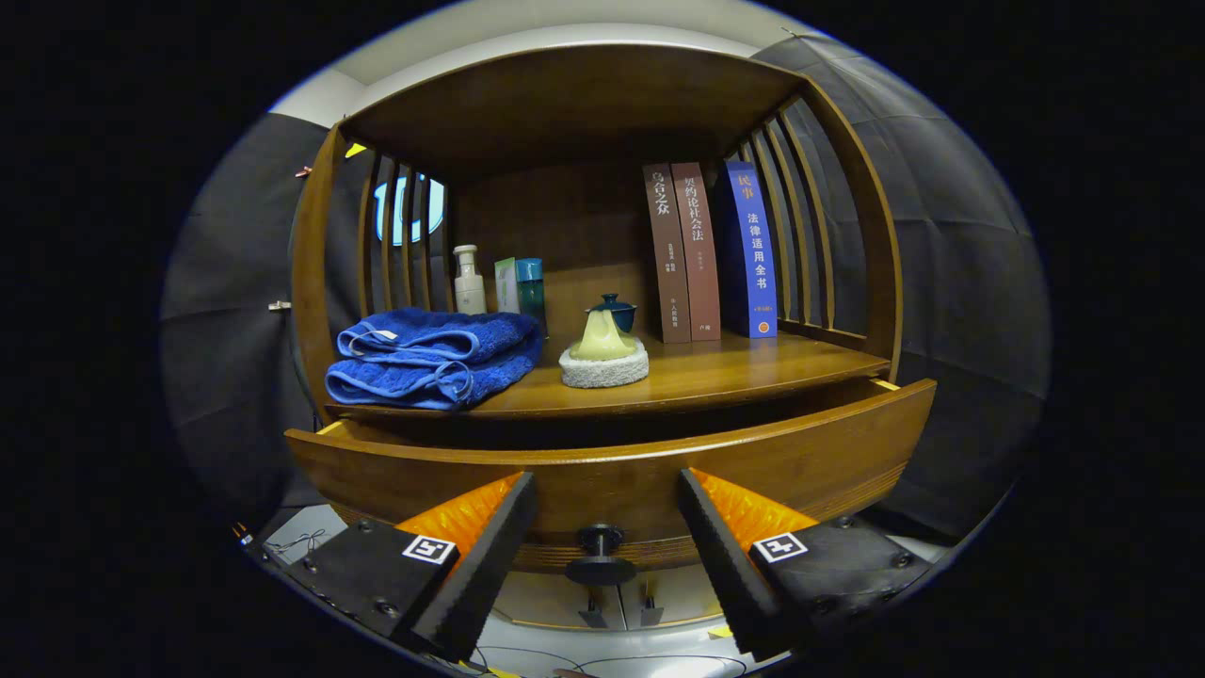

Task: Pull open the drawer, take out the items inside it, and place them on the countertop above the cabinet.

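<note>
A wooden cabinet stands ahead with its drawer (612, 466) pulled out toward me. The drawer's dark round knob (601, 556) sits between my two fingers, touching neither. My gripper (607, 490) is open, its fingers (490, 556) spread to either side of the knob and just short of the drawer front. The inside of the drawer is hidden behind its front panel. The countertop (744, 363) above the drawer holds a folded blue towel (433, 358) at the left and a white scrub pad with a yellow-green handle (603, 358) in the middle.
Three upright books (715, 254) lean at the right of the shelf. A white bottle (469, 281) and two small boxes (522, 282) stand at the back left; a dark lidded pot (614, 309) sits behind the pad. Slatted sides and a wooden top enclose the shelf.
</note>
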The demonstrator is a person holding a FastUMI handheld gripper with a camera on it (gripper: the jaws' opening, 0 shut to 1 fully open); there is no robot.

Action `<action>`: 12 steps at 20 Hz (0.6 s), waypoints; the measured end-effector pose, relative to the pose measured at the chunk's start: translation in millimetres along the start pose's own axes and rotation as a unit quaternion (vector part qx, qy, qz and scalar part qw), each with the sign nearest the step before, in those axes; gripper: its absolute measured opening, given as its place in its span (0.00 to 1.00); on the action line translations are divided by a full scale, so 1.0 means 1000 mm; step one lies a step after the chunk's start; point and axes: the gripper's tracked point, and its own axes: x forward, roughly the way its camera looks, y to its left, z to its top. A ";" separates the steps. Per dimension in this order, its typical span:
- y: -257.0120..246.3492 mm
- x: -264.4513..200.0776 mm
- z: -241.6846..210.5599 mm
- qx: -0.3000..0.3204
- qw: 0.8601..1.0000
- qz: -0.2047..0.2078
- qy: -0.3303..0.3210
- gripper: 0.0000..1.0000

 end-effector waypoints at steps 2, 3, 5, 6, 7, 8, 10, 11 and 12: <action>0.000 0.010 0.002 0.000 1.000 -0.001 0.002 0.99; 0.000 0.014 0.003 0.000 1.000 -0.001 0.002 0.99; 0.000 0.020 0.004 0.001 1.000 -0.001 0.003 0.99; 0.001 0.023 0.005 0.001 1.000 -0.002 0.004 0.99; 0.001 0.024 0.005 0.001 1.000 -0.002 0.005 0.99; 0.001 0.026 0.006 0.002 1.000 -0.002 0.005 0.99; 0.001 0.030 0.006 0.003 1.000 -0.003 0.006 0.99; 0.002 0.032 0.007 0.003 1.000 -0.002 0.006 0.99; 0.001 0.034 0.006 0.003 1.000 -0.003 0.008 0.99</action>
